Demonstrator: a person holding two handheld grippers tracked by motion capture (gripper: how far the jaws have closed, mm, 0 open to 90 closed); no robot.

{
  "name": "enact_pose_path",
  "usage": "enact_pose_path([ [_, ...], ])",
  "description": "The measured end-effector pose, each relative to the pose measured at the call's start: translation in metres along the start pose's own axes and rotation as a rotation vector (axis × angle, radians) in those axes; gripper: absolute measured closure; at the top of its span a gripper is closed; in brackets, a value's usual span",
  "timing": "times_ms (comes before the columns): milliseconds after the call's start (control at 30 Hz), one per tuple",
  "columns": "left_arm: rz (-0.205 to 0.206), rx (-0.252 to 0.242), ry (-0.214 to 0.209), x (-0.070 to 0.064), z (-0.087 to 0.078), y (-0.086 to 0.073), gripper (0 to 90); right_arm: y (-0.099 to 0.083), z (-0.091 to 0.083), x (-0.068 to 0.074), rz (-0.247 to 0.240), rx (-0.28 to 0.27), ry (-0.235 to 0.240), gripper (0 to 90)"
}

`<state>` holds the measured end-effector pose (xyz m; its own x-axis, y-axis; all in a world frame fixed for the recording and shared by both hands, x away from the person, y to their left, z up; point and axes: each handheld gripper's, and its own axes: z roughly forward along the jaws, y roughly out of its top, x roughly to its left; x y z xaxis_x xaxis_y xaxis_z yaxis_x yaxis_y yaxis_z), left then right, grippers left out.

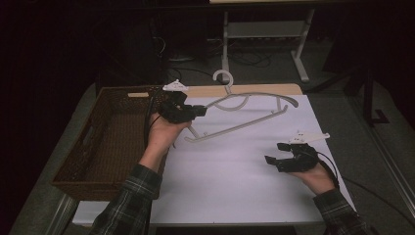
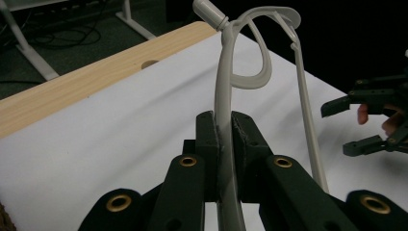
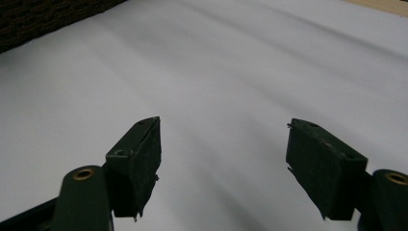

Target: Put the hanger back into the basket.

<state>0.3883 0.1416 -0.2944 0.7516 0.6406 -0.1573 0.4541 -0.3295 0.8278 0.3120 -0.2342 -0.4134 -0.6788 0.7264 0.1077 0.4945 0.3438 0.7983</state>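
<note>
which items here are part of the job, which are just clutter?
In play:
- hanger, clamped at one end by the left tool
- right tool, open over the white sheet
- wicker basket, beside the left hand, possibly where it goes

Lying about:
- white frame legs on the floor
- floor cables

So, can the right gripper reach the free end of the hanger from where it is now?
Probably yes. The right gripper is open with empty fingers, and bare white table cover lies between it and the hanger, which the left gripper holds.
</note>
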Motion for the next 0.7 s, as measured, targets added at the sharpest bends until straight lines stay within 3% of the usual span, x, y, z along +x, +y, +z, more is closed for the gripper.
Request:
enact_pose_path([
  [300,0.002,-0.001,0.008,0.001,-0.023,0.004,83.1,0.000,-0.001,0.000,-0.001,-0.002,-0.004,27.6],
  [700,-0.036,-0.034,0.062,0.031,-0.078,-0.013,83.0,-0.005,-0.010,0.010,0.000,-0.022,-0.008,23.1],
])
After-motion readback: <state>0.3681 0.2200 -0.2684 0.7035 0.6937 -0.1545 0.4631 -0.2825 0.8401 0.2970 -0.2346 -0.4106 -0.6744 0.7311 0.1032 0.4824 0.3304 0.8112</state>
